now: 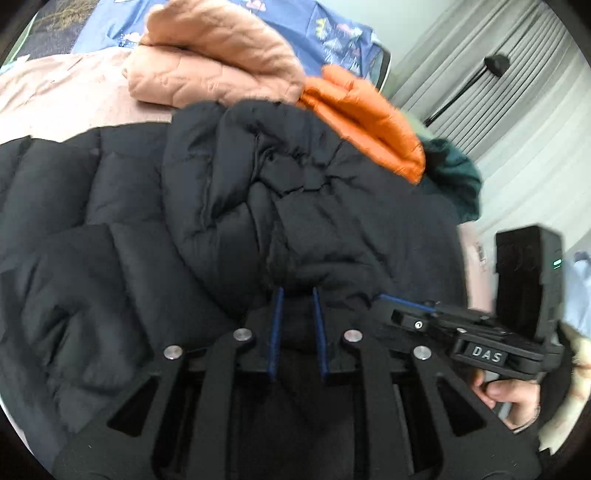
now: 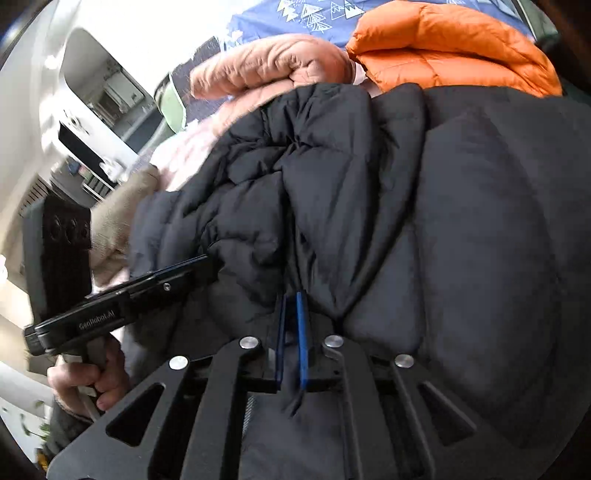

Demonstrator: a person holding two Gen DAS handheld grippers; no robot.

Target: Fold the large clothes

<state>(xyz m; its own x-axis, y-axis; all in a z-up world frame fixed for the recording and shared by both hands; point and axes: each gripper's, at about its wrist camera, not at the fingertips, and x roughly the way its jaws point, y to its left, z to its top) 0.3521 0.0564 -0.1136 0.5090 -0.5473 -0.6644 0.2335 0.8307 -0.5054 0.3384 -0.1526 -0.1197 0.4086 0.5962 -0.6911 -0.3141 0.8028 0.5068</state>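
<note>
Black puffer jacket (image 1: pixel 229 206) lies bunched across the pink bed cover (image 1: pixel 55 99), filling most of what we see from both wrists, with its quilted panels rumpled into deep folds near the middle. We hold one claw in each hand, both angled down at the near edge of the jacket.

Our left gripper (image 1: pixel 298 295) has its two blue pads set a little apart, with dark fabric bulging up between them; we read it as pinching a thick fold of the jacket. From the right wrist we see this same tool coming in from the left side, its tip buried in the jacket's edge, with our left hand (image 2: pixel 85 380) wrapped round the handle.

Our right gripper (image 2: pixel 293 299) has its pads pressed nearly together on a thin ridge of black cloth that rises up from between them. In the left wrist view that tool enters from the right, and our right hand (image 1: pixel 513 402) grips its handle.

Towards the far edge of the bed sit a folded peach jacket (image 1: pixel 214 55) and, just beside it, a folded orange jacket (image 1: pixel 365 114), both touching the black one. A dark green garment (image 1: pixel 458 177) lies at the right edge of the bed, beyond the orange one. A blue patterned sheet (image 2: pixel 295 14) shows behind the pile.
</note>
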